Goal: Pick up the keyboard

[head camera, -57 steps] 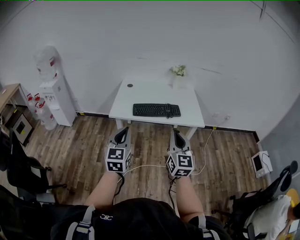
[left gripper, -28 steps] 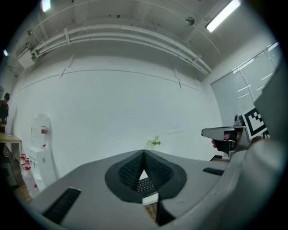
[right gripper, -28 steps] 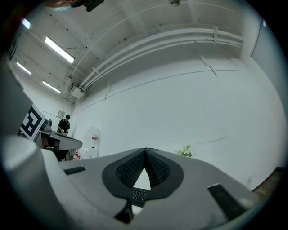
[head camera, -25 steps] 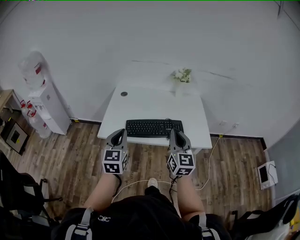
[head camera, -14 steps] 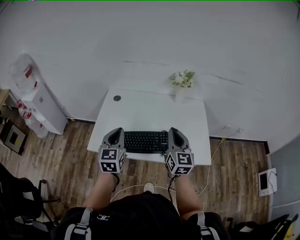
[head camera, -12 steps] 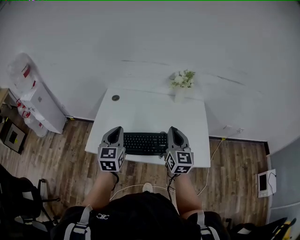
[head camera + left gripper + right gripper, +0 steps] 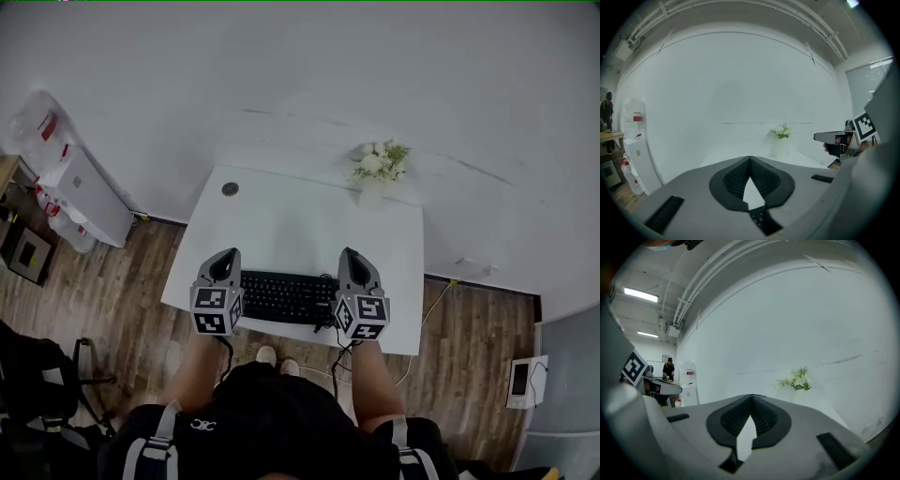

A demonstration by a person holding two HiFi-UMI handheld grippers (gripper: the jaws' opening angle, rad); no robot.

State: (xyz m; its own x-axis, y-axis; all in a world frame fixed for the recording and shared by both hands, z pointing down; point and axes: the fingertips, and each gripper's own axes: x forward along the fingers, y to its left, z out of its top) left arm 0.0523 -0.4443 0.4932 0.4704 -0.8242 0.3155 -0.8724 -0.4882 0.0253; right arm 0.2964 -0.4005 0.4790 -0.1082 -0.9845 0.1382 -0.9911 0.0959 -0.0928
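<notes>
Black keyboard [image 7: 284, 297]: lying flat along the desk's six o'clock edge, between your two grippers, not yet lifted.
Left gripper [image 7: 225, 258]: you are holding it over the keyboard's nine o'clock end, jaws pressed together with nothing between them.
Right gripper [image 7: 350, 255]: you are holding it at the three o'clock end, jaws likewise closed and empty.
Progress: you are standing within reach; opening, gripping and lifting are all remaining, by my reading.
Desk [image 7: 281, 225]: white top, carrying a vase of flowers [image 7: 378, 169] at one o'clock and a small dark disc [image 7: 230, 188] at eleven o'clock.
Room: white wall [image 7: 309, 66] running at twelve o'clock, wood floor [image 7: 131, 281] below, water dispenser [image 7: 80, 192] standing at nine o'clock.
</notes>
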